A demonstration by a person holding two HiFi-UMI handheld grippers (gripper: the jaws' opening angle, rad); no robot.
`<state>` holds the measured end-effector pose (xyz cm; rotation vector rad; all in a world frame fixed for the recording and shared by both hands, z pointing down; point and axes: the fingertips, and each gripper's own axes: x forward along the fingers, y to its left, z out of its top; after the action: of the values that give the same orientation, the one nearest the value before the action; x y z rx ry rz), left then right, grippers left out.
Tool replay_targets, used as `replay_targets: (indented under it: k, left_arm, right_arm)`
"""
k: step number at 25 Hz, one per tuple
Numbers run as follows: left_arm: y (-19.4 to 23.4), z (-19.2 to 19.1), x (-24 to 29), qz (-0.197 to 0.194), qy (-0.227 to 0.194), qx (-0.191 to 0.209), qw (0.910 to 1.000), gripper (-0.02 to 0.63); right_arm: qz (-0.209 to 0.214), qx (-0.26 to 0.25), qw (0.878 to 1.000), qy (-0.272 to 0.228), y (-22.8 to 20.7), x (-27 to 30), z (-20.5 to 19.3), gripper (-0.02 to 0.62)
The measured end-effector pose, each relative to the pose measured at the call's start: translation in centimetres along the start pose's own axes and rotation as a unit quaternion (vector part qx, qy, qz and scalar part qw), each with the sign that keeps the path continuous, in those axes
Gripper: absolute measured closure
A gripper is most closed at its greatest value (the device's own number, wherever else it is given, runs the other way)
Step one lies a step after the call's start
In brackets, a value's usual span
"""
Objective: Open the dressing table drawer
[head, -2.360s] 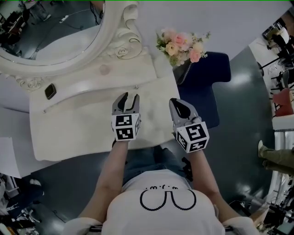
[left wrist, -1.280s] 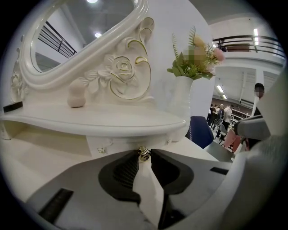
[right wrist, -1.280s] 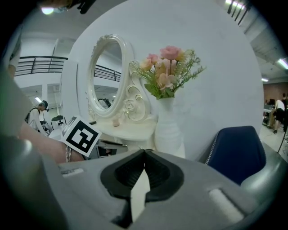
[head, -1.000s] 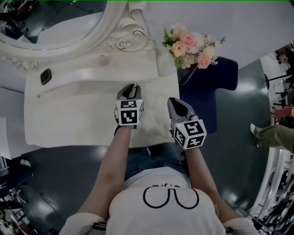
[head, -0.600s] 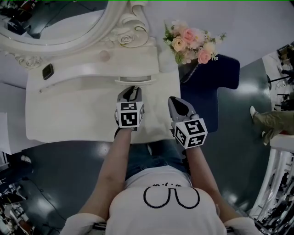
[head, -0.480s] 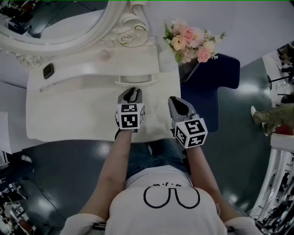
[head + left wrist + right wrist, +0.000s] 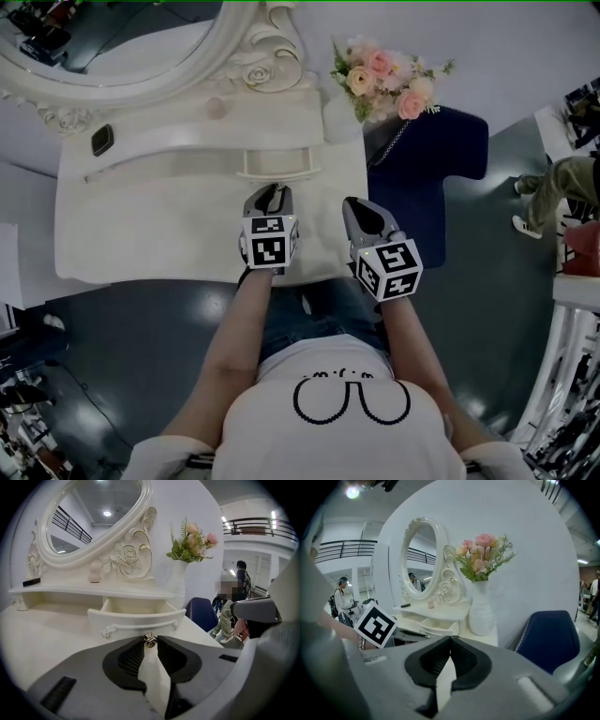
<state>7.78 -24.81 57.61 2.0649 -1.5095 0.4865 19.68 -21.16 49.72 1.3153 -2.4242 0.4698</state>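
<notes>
The white dressing table (image 7: 141,225) has a small centre drawer (image 7: 277,161) standing pulled out from under its shelf. In the left gripper view the drawer front (image 7: 136,623) is curved and the inside looks empty. My left gripper (image 7: 273,191) is shut on the drawer's small metal knob (image 7: 149,640), which sits pinched between the fingertips. My right gripper (image 7: 360,208) hovers over the table's right front corner, shut with nothing in it, apart from the drawer. In its own view the right gripper (image 7: 450,639) shows its jaws touching.
An oval mirror (image 7: 112,47) in a carved frame rises behind the shelf. A white vase of pink flowers (image 7: 384,80) stands at the table's right end. A blue chair (image 7: 431,178) sits to the right. A small dark object (image 7: 101,140) lies on the shelf. A person's leg (image 7: 553,192) shows at far right.
The left gripper reached the knob, closed on it and drew back toward the person; the drawer has slid out with it. The right gripper stayed put.
</notes>
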Motion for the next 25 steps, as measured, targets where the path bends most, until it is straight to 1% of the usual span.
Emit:
replay_targets:
  k: [4, 8, 11, 14, 18, 20, 22, 25]
  left_arm:
    - [0.0, 0.1, -0.1, -0.007, 0.004, -0.003, 1.0, 0.515]
    - [0.2, 0.3, -0.6, -0.005, 0.008, -0.011, 0.9999, 0.479]
    - [0.4, 1.1, -1.5, -0.004, 0.005, -0.013, 0.9999, 0.479]
    - [0.5, 2.3, -2.7, 0.0, -0.007, -0.017, 0.9998, 0.479]
    - [0.6, 4.5, -4.6, 0.006, -0.038, -0.018, 0.9991, 0.479]
    - [0.2, 5.7, -5.6, 0.0, -0.059, -0.016, 0.9982, 0.479]
    - [-0.3, 7.2, -6.8, -0.008, -0.088, -0.006, 0.9961, 0.479]
    - [-0.8, 10.0, -8.9, -0.013, -0.143, 0.016, 0.9895, 0.479]
  right_arm:
    - [0.0, 0.0, 1.0, -0.002, -0.1, -0.3, 0.3, 0.594]
    - [0.0, 0.002, 1.0, -0.013, -0.2, -0.4, 1.5, 0.594]
    - [0.005, -0.003, 1.0, -0.023, 0.1, -0.6, 2.7, 0.594]
    - [0.009, -0.01, 1.0, -0.028, 0.2, -0.9, 3.8, 0.594]
    - [0.024, -0.022, 0.999, -0.041, 0.9, -1.0, 5.2, 0.594]
    - [0.03, -0.032, 0.998, -0.048, 1.2, -1.2, 5.8, 0.594]
    - [0.036, -0.047, 0.997, -0.059, 1.7, -1.5, 6.8, 0.594]
    - [0.041, -0.071, 0.993, -0.085, 2.2, -2.4, 8.8, 0.595]
